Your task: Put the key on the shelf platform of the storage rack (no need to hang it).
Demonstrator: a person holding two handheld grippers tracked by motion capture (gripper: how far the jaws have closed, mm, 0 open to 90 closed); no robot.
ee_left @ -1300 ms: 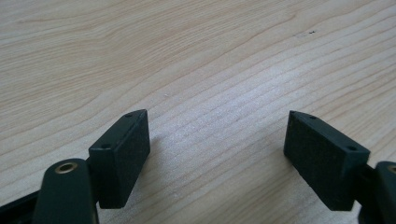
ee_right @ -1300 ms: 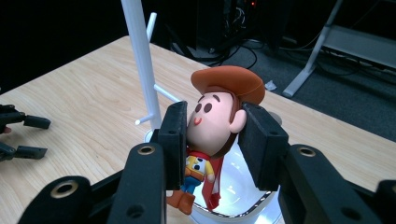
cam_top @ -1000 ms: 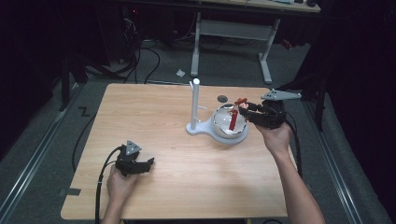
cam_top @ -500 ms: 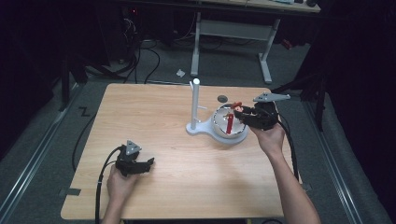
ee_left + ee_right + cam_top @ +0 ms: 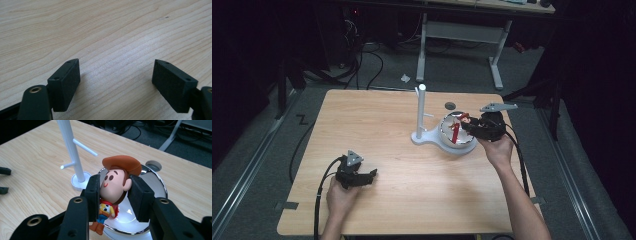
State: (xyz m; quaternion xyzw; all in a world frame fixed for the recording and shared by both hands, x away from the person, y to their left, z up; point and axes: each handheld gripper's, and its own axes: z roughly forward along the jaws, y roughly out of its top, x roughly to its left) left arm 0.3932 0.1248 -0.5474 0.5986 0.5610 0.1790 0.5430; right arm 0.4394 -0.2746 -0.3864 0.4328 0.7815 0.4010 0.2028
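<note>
A small cowboy figurine (image 5: 115, 187) with a brown hat hangs over a shiny metal bowl (image 5: 155, 182), its head clamped between the pads of my right gripper (image 5: 113, 192). From above, that right gripper (image 5: 473, 126) sits at the bowl's (image 5: 462, 145) right rim, with the figurine (image 5: 455, 131) showing red over the bowl. My left gripper (image 5: 368, 176) rests low on the table's near left, open, with only bare wood between its pads (image 5: 66, 82).
A white stand (image 5: 421, 112) with short pegs rises just left of the bowl, its base touching it. A round cable hole (image 5: 450, 105) lies behind the bowl. The wooden table (image 5: 377, 120) is bare across its left and middle. Desk legs and cables lie beyond.
My right gripper has shifted slightly toward the bowl with the figurine held in it. The left gripper has stayed where it was.
</note>
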